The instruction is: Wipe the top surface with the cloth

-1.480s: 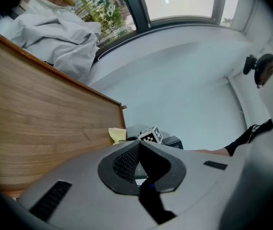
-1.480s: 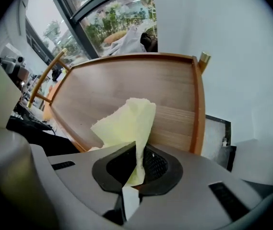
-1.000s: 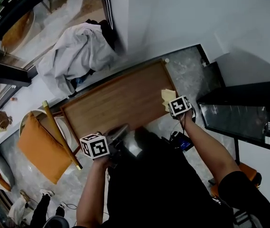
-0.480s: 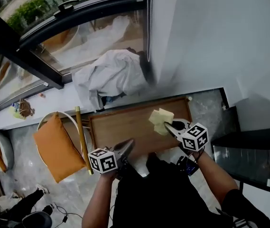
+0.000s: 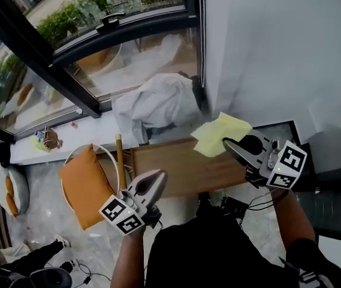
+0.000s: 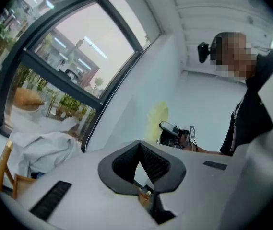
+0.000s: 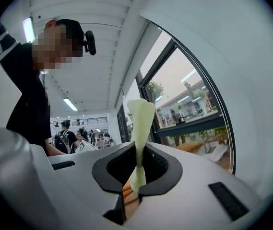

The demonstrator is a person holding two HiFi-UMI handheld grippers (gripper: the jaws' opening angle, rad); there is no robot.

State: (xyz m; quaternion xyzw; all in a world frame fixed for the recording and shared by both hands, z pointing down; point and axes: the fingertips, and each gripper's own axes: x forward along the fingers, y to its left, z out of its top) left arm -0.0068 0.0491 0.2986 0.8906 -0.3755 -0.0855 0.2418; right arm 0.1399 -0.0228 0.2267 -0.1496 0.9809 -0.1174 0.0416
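Cloth (image 5: pixel 217 134) higher now, in right claw (image 5: pixel 228 143)

Light: bright daylight through the window (image 5: pixel 98 59), 11 o'clock in the head view; soft shadow on the white wall (image 5: pixel 266 53) at 4 o'clock.
Left gripper view: window glass overexposed.
Right gripper view: ceiling strip lamps (image 7: pixel 29 30) at 10 o'clock; cloth (image 7: pixel 140 119) backlit, pale.
Both gripper views: fisheye bowing, black corners, foreground soft.

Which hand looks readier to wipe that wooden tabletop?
Right, probably: the right hand-held gripper is shut on the cloth near the table; the left hand-held gripper is shut and empty.
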